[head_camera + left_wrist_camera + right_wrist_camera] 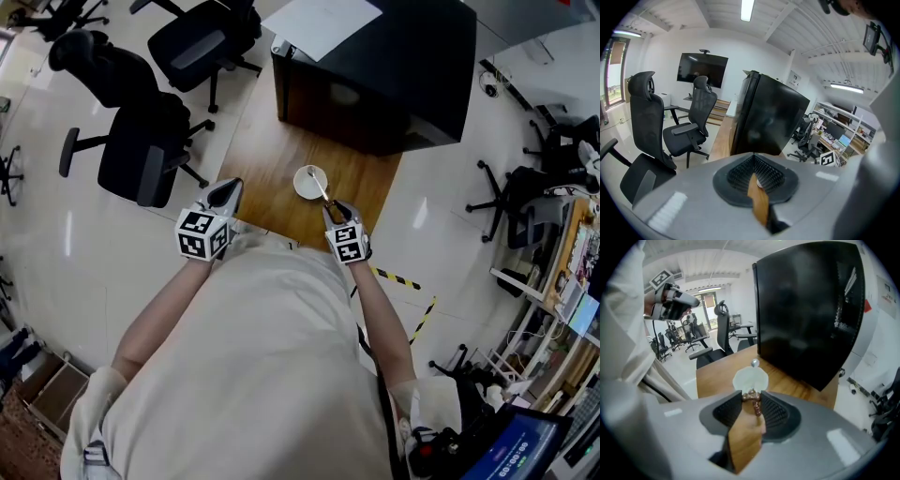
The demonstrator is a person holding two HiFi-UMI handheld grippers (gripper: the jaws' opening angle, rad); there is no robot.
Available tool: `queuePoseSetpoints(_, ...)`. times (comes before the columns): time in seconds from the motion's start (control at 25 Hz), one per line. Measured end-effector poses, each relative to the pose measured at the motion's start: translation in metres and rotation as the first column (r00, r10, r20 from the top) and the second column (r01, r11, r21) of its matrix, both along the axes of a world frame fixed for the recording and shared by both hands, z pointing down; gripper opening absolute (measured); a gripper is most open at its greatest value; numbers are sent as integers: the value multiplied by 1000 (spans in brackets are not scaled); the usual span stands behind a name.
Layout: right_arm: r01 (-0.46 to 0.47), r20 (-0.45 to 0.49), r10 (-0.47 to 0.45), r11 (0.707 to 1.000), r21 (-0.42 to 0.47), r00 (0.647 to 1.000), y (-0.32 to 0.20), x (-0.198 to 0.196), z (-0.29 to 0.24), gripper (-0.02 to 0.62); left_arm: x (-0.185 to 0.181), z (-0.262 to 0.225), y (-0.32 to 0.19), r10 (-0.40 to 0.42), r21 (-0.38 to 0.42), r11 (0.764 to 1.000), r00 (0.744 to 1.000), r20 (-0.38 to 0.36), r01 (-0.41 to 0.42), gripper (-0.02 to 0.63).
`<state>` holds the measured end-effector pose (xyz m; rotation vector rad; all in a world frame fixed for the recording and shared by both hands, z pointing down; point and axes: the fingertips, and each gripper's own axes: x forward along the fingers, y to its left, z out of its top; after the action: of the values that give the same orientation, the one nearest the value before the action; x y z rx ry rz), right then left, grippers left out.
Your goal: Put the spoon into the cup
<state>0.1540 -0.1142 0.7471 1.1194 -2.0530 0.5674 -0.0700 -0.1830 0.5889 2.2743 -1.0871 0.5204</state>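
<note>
A white cup (305, 185) stands on the wooden table (272, 159), near its front edge. My right gripper (335, 212) is shut on the copper-coloured handle of the spoon (322, 191), which slants up over the cup. In the right gripper view the jaws (751, 398) pinch the handle, and the spoon's silver bowl (754, 363) shows just past the cup (750, 379). Whether the spoon touches the cup I cannot tell. My left gripper (226, 193) hovers at the table's front left corner, shut and holding nothing (755, 165).
A large black box (375, 66) with a white sheet (323, 23) on top fills the back of the table, close behind the cup. Black office chairs (141, 141) stand on the floor to the left. Yellow-black tape (403, 279) marks the floor on the right.
</note>
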Motion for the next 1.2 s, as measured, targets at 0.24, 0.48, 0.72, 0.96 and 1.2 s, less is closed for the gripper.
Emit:
queuePoseSetpoints(0.24, 28, -48, -31, 998, -59, 998, 2, -3, 13, 126, -4, 3, 8, 0, -6, 1000, 1000, -8, 0, 0)
queuePoseSetpoints(0.48, 34, -69, -41, 995, -90, 997, -3, -6, 23, 126, -11, 3, 10, -16, -2, 1000, 1000, -15, 16, 0)
queuePoseSetpoints(0.72, 49, -81, -61, 988, -147, 995, 3, -12, 29, 126, -17, 3, 15, -28, 2, 1000, 999, -21, 28, 0)
queuePoseSetpoints(0.96, 43, -91, -59, 985, -170, 994, 1, -15, 31, 126, -21, 3, 20, -25, 5, 1000, 1000, -17, 25, 0)
queuePoseSetpoints(1.2, 18, -86, -35, 981, -191, 996, -3, -14, 41, 126, -23, 3, 24, -27, 11, 1000, 1000, -15, 28, 0)
